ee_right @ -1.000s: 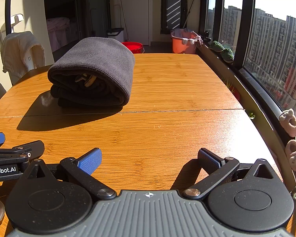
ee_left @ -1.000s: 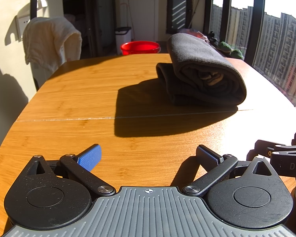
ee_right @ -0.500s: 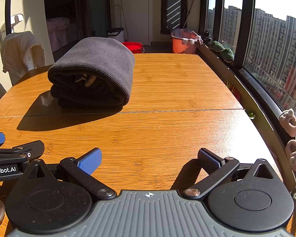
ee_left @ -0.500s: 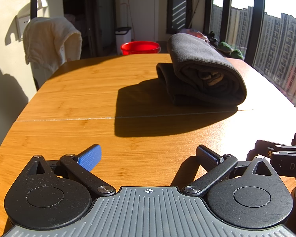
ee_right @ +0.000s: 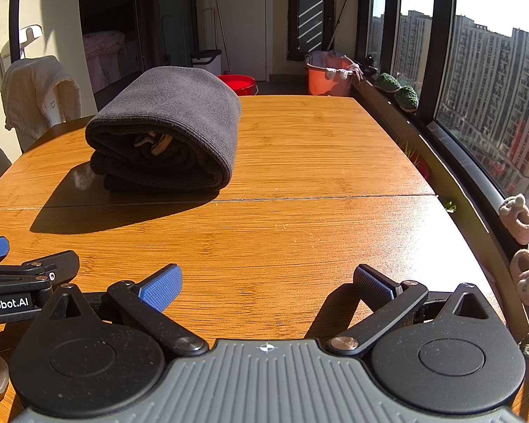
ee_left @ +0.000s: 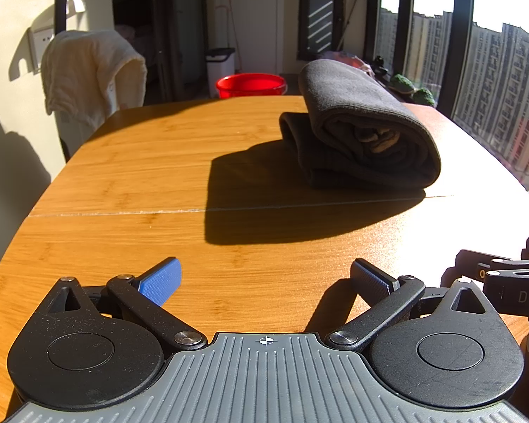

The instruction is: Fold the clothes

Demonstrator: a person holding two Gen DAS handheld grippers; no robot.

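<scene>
Left gripper [ee_left: 266, 276]: fingers spread wide, nothing between, low over the table [ee_left: 130, 176]. Right gripper [ee_right: 268, 282]: likewise spread and empty, just beside the left one. Well ahead of both, apart from them: dark grey garment [ee_right: 180, 120], folded into a thick bundle, lying on the table beyond the seam, casting a long shadow. Farther back: red basin [ee_left: 250, 84], white cloth [ee_left: 88, 70] draped over a chair, windows at right.

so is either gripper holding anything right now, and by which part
Nothing is held. The left gripper and right gripper are both open over the table, well short of the folded dark garment.
</scene>
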